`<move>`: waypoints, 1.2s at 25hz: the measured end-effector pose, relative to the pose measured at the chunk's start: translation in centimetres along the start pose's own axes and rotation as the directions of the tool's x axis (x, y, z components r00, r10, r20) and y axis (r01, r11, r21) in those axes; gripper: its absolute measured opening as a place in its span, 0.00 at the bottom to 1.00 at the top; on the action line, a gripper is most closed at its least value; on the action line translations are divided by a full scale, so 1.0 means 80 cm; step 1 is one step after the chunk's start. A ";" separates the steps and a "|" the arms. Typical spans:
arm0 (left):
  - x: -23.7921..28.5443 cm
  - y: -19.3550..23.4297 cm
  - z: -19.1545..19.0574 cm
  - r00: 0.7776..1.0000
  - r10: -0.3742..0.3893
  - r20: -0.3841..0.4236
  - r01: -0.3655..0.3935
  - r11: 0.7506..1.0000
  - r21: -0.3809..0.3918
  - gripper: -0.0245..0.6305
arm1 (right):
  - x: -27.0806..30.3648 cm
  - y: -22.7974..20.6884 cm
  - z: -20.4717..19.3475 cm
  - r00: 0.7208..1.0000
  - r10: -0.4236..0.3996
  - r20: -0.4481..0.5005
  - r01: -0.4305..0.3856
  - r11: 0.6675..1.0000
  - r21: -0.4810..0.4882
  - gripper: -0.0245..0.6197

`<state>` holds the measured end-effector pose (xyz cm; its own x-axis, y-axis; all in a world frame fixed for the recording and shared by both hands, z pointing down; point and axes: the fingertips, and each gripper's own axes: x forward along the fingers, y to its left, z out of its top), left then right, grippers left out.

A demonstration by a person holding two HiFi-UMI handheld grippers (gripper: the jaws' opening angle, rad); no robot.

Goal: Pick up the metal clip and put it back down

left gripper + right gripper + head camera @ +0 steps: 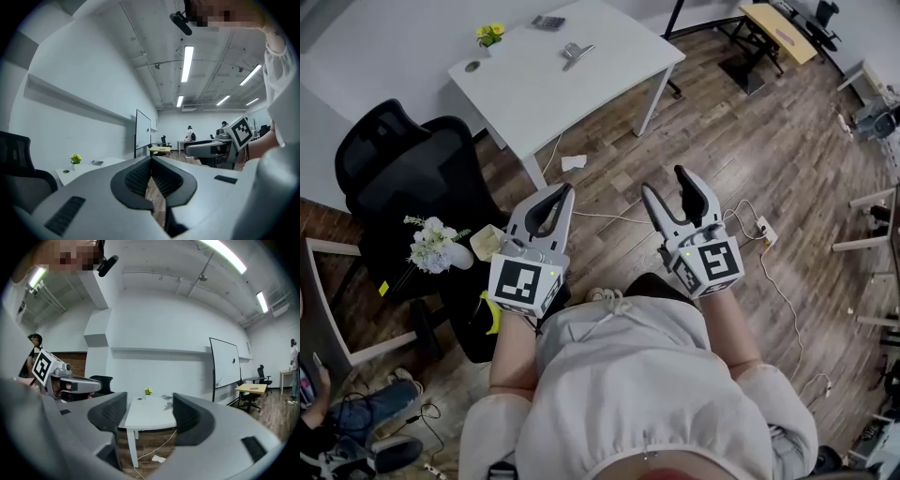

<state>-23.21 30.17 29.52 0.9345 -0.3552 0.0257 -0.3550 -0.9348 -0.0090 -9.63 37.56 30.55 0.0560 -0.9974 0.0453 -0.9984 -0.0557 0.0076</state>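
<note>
1. Nearest, held level in front of the body: left gripper point(563, 191), jaws clenched together on nothing; right gripper point(666, 181), jaws released and empty.
2. Metal clip point(575, 53): well ahead on the white bench point(581, 103), toward its far side, well apart from both grippers, untouched.
3. Looks small, silvery and shiny, lying flat; finer shape too small to tell.
4. Probably light, stiff and springy, with slick sides. Best pinched squarely across the narrow body, low to the bench, to keep it from slipping out.
</note>
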 end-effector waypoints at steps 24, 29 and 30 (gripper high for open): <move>0.269 0.077 -0.011 0.901 0.423 -0.096 -0.427 0.904 -0.021 0.07 | 0.267 -0.259 -0.034 0.921 0.371 -0.122 -0.369 0.929 0.039 0.66; 0.330 0.093 -0.014 0.861 0.496 -0.108 -0.502 0.864 -0.033 0.07 | 0.319 -0.310 -0.043 0.881 0.440 -0.172 -0.443 0.896 0.024 0.66; 0.339 0.094 -0.014 0.857 0.503 -0.112 -0.509 0.860 -0.033 0.07 | 0.329 -0.317 -0.045 0.876 0.447 -0.181 -0.450 0.893 0.027 0.66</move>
<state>-0.62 13.49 31.30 0.6194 -0.7743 0.1298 -0.7818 -0.6234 0.0121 17.19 12.92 35.18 -0.3965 -0.8902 0.2242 -0.9165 0.3981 -0.0403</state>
